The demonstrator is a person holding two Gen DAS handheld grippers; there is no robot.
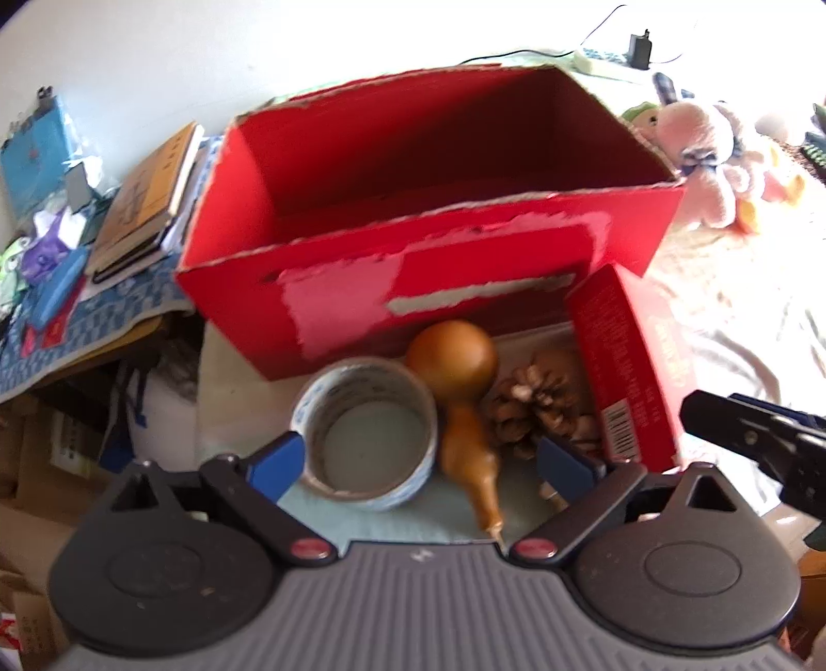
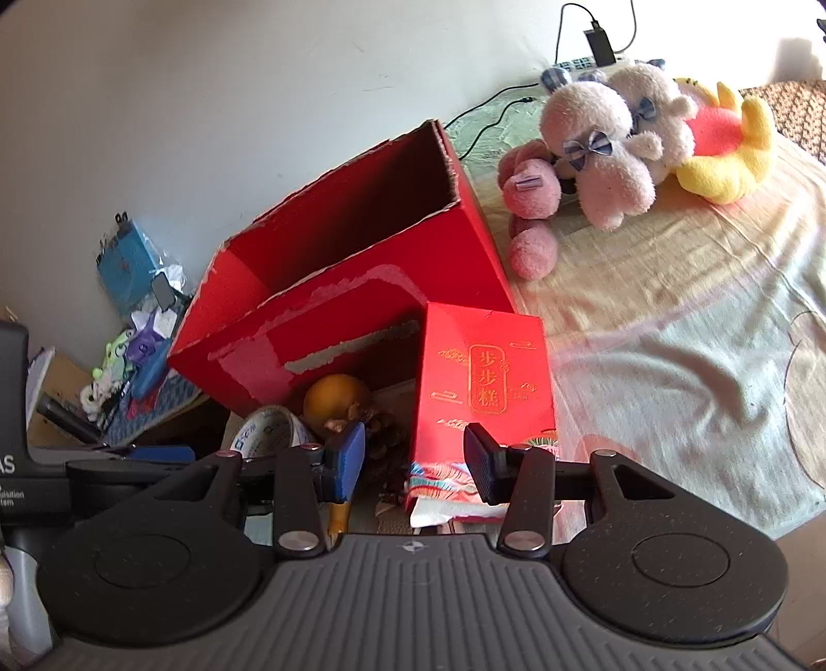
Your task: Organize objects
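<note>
A large open red cardboard box stands empty on the bed. In front of it lie a tape roll, a brown gourd and a pine cone. A small red gift box with gold writing stands upright at their right. My left gripper hangs open above the roll and gourd, one finger to each side, touching neither. My right gripper is open and empty, low in front of the gift box's left lower corner.
Plush toys lie behind and right of the big box. Books and small clutter crowd a side table on the left. A power strip with a charger sits by the wall. Bedsheet spreads to the right.
</note>
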